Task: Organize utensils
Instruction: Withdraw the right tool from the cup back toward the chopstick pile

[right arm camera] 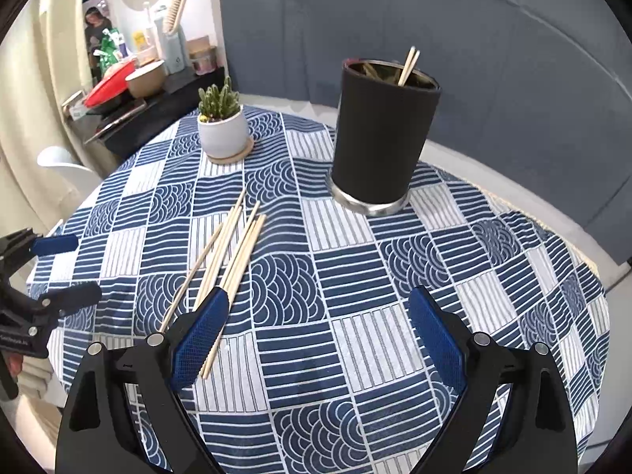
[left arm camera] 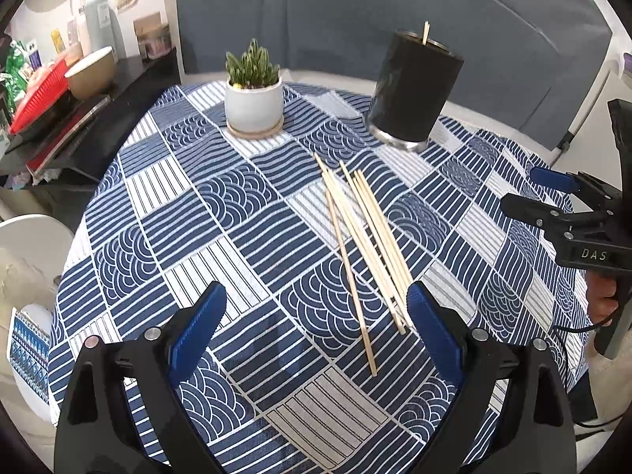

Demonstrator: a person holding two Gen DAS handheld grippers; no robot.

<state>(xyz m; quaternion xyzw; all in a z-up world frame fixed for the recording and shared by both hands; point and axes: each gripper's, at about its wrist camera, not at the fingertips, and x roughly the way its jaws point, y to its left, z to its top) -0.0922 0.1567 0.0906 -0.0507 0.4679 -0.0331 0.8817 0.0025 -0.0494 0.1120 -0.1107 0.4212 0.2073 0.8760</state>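
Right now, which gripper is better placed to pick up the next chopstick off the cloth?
Left, probably. The chopsticks run down between the left gripper fingers, which stand open. In the right wrist view the chopsticks lie at the outer edge of the right gripper, beside its left finger.

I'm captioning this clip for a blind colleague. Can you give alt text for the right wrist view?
The right gripper hangs open and empty over a blue patterned tablecloth, with loose wooden chopsticks lying by its left finger. Behind stand a black holder with two chopsticks inside and a small potted plant.
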